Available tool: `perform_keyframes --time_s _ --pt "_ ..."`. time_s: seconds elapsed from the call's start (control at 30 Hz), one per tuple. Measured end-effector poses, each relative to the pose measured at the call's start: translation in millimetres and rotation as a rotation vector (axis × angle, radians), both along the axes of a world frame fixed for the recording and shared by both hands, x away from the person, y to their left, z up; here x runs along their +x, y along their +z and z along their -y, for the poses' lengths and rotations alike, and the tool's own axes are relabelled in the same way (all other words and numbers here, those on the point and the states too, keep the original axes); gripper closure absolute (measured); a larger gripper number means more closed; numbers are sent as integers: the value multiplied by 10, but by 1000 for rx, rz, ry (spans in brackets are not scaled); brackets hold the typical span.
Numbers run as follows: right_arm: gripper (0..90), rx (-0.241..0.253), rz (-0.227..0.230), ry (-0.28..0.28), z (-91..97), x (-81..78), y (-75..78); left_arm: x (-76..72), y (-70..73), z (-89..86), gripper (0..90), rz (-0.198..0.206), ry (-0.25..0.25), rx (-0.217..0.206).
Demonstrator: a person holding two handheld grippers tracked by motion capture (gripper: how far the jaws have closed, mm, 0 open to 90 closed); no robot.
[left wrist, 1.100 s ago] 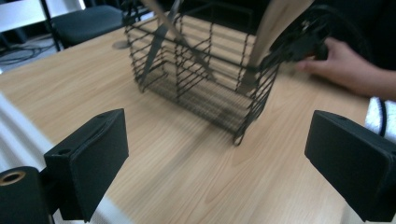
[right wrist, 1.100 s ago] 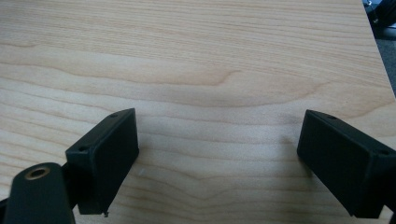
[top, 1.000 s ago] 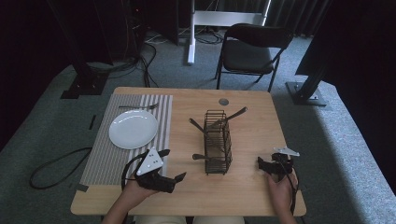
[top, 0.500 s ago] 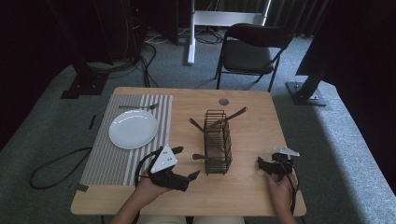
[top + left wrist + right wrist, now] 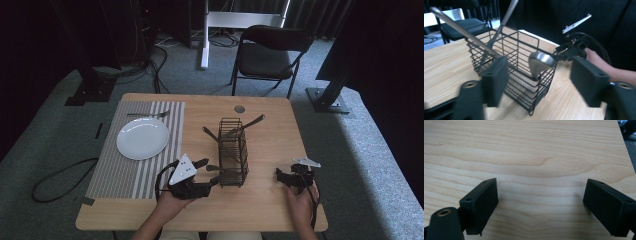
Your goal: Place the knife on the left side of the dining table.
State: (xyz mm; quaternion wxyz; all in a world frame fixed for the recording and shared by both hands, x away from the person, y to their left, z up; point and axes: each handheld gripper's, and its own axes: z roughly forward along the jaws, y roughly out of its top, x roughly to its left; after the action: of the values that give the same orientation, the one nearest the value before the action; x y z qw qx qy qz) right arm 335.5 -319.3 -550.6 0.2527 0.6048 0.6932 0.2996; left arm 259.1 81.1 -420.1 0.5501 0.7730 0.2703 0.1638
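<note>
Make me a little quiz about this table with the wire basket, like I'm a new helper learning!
1. True or false: the round white plate lies on bare wood.
2. What is the left gripper going for? A, the chair; B, the silver metal handle sticking out of the black wire basket; C, the fork by the plate.
3. Fill in: the right gripper has its jaws ___.

Key
1. False: it lies on the grey striped placemat.
2. B. Its jaws have just been closing, with the handle between them but not yet pinched.
3. Open, over the wooden table.
</note>
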Motion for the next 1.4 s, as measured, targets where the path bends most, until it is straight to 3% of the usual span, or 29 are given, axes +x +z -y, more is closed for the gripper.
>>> perform_keyframes --time_s 0.13,0.23,0.3,0.4,0.57,0.67,0.73,1.0,1.4 --pt "117 0 0 -1 0 0 0 17 -39 12 557 -16 -6 -6" --pt "117 0 0 -1 0 0 0 12 -71 14 605 -16 4 -13" --pt "117 0 0 -1 0 0 0 12 -86 11 703 -19 11 -30" --pt "117 0 0 -1 0 0 0 13 -86 8 742 -9 24 -45" --pt "117 0 0 -1 0 0 0 21 -71 45 767 30 64 -25" --pt "117 0 0 -1 1 0 0 50 -52 68 800 27 60 -43" --pt "118 0 0 -1 0 0 0 83 -28 85 833 1 34 -82" --pt "117 -1 0 0 1 0 0 178 102 316 838 63 3 -51" --pt "117 -1 0 0 2 0 0 426 165 596 837 93 -16 -86"
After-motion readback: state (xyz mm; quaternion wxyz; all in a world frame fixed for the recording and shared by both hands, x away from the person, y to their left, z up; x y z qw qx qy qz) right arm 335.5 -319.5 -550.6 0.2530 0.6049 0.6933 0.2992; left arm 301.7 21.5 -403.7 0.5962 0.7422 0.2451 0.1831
